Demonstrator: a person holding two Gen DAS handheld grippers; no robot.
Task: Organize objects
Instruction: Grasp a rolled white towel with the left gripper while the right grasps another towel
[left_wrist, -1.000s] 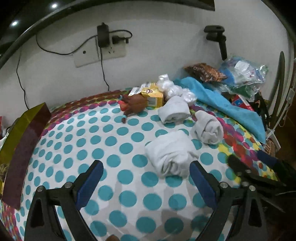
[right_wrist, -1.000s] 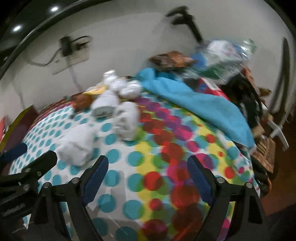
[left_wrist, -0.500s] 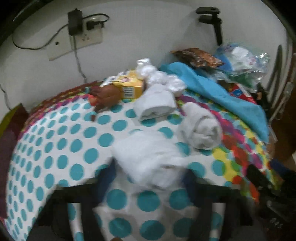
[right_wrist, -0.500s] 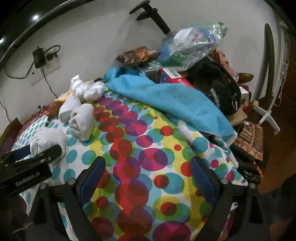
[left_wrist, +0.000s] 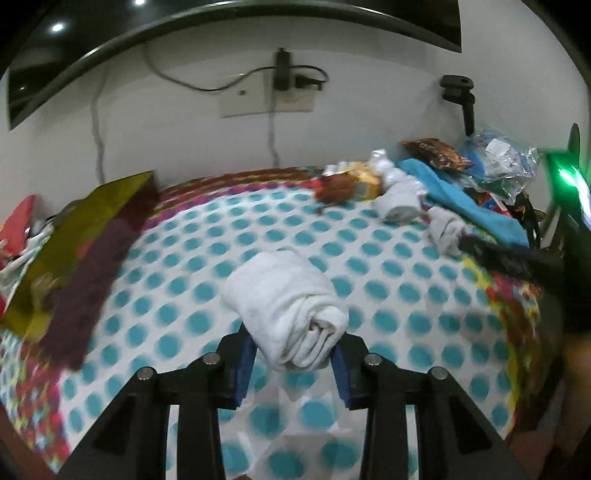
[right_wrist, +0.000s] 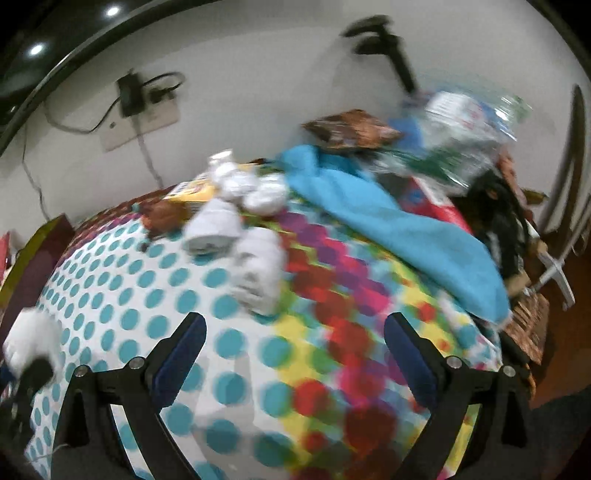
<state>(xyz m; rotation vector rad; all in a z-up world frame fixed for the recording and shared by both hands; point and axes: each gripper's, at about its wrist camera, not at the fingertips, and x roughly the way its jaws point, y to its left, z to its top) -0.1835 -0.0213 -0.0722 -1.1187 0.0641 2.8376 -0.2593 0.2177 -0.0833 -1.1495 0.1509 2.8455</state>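
The left tool (left_wrist: 293, 363) was seen clamped on the near end of a rolled white towel (left_wrist: 286, 310), its jaws having just been closing, with the roll squeezed between the blue pads (left_wrist: 246, 365). The roll was judged light, soft and compressible, likely to sag or unroll if taken at a loose edge; a hold across the tightly wound end, as shown, was judged the safest. It was held over the dotted cloth (left_wrist: 207, 229) covering the worktop; whether it was lifted clear could not be told. Two more rolled towels (right_wrist: 258, 273) were left near the far side, beside a blue cloth (right_wrist: 388, 221). The right tool (right_wrist: 295, 343) was seen wide open, its jaws having just been opening, with nothing between them. The room was dim and cluttered, with a wall socket (left_wrist: 267, 101) behind and a gold bag (left_wrist: 88, 236) at the left.
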